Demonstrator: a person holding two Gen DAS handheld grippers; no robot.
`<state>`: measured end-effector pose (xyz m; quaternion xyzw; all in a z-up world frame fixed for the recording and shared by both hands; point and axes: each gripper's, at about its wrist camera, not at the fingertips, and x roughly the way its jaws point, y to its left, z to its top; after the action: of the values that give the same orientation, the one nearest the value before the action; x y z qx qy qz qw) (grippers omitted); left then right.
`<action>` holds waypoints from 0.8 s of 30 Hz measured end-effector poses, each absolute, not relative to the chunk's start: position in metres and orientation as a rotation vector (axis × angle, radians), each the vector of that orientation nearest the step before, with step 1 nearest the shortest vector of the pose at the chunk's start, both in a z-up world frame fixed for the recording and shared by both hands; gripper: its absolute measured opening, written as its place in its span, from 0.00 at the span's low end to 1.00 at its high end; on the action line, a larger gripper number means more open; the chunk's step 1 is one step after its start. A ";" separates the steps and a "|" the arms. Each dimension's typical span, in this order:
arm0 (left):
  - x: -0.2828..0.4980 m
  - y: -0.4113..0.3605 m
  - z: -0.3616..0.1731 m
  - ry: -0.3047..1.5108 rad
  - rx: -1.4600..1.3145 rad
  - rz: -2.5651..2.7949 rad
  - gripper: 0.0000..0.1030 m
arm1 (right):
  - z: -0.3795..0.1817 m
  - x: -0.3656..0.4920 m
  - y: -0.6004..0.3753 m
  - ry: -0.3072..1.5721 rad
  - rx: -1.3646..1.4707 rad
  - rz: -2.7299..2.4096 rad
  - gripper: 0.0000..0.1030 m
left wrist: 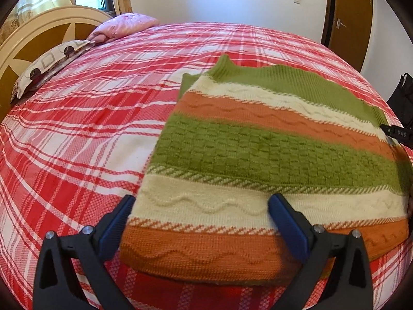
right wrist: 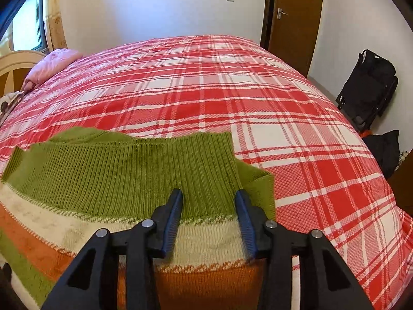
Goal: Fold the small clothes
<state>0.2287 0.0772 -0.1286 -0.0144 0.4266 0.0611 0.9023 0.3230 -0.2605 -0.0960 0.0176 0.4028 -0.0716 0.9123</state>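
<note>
Striped knit sweater lies flat on the bed, near the front edge, on the red-and-white plaid cover. Bands of green, cream and orange run across it; it looks folded into a rough rectangle, with a green ribbed edge on the far side and a small green flap sticking out at its right corner in the right wrist view.

Left gripper: jaws spread wide, released. The left finger sits at the sweater's left edge over the plaid cover, the right finger over the cream band. The knit passes between them, but the pads do not press on it.

Right gripper: jaws partly apart, over the cream band close to the green ribbed edge. Pads not squeezing the fabric; whether the tips touch the knit I cannot tell, as the near part is blurred. Its black tip also shows at the right edge of the left wrist view, by the sweater's right side.

Surroundings: pink pillow and patterned pillow by the cream headboard at left; brown door behind; black bag on the floor at right.
</note>
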 end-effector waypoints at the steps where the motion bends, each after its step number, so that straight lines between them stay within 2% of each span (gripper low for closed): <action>1: 0.229 0.078 -0.129 0.883 -0.033 0.124 1.00 | -0.095 0.322 -0.261 0.828 0.040 -0.147 0.44; 7: 0.228 0.078 -0.129 0.877 -0.036 0.119 1.00 | -0.057 0.270 -0.253 0.650 0.088 -0.173 0.44; 10: 0.228 0.078 -0.129 0.878 -0.039 0.120 1.00 | -0.058 0.240 -0.233 0.683 0.080 -0.098 0.44; 16: 0.226 0.084 -0.127 0.886 -0.067 0.101 1.00 | -0.099 0.212 -0.199 0.776 0.090 -0.001 0.44; 19: 0.218 0.103 -0.117 0.889 -0.145 0.057 1.00 | -0.098 0.209 -0.198 0.755 0.092 0.019 0.55; 24: 0.224 0.144 -0.087 0.786 -0.304 0.037 1.00 | -0.101 0.209 -0.197 0.744 0.098 0.034 0.57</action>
<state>0.2240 0.1437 -0.0875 -0.1476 0.3816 0.0179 0.9123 0.2087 -0.1974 -0.1005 0.0479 0.3635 0.0164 0.9302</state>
